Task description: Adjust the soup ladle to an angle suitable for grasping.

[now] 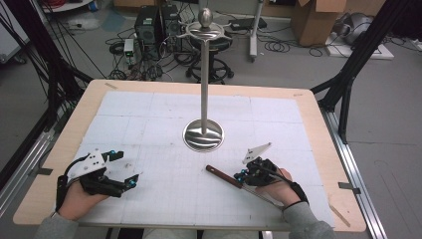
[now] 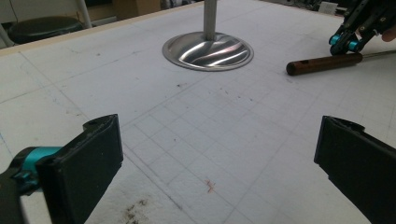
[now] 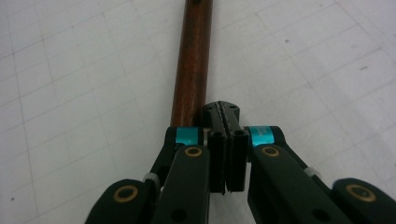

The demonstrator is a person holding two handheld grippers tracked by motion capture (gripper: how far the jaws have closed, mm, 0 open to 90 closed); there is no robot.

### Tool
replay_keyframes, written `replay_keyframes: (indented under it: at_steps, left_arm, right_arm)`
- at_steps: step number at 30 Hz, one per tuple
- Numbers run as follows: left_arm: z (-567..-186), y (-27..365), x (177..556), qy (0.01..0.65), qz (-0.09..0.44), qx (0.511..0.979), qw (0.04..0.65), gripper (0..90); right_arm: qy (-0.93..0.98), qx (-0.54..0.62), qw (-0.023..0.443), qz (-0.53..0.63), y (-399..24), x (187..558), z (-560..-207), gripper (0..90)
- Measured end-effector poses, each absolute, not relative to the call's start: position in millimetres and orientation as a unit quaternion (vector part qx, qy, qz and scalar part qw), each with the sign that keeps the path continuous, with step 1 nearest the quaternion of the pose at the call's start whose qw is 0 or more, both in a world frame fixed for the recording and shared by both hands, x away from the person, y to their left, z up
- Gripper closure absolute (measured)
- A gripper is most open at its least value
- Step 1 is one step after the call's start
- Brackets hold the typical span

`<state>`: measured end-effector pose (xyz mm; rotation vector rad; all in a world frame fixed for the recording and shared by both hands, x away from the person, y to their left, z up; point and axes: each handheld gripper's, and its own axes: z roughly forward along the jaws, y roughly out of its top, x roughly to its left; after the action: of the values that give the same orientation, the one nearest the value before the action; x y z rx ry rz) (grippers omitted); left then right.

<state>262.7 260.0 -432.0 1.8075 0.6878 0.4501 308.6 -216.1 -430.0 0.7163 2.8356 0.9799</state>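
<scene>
High view: metal stand [image 1: 203, 133] upright mid-table [image 1: 308, 107], its top hooks visible here. The left gripper view cuts it off above the dished base.

Right gripper [image 1: 242, 175]: jaws pressed together, pad to pad. Right gripper view places the brown wooden handle [image 3: 192, 60] just beside and under them, not between them; contact cannot be told.

Left gripper [image 1: 130, 175]: jaws wide apart, nothing held, over bare gridded mat, well apart from the handle.

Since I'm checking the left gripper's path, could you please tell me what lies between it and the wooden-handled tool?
Nothing: in the left gripper view, only bare gridded mat lies between the open left gripper and the wooden-handled tool.
</scene>
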Motion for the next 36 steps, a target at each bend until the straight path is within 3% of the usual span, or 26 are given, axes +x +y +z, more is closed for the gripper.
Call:
replay_keyframes:
  at_steps: [36]
  left_arm:
    - [-432.4, 259.5, 263.0, 0.289, 0.188, 0.763, 0.547, 1.7]
  right_arm:
    - [0.928, 0.206, 0.044, 0.306, -195.4, 305.6, -425.2, 89.9]
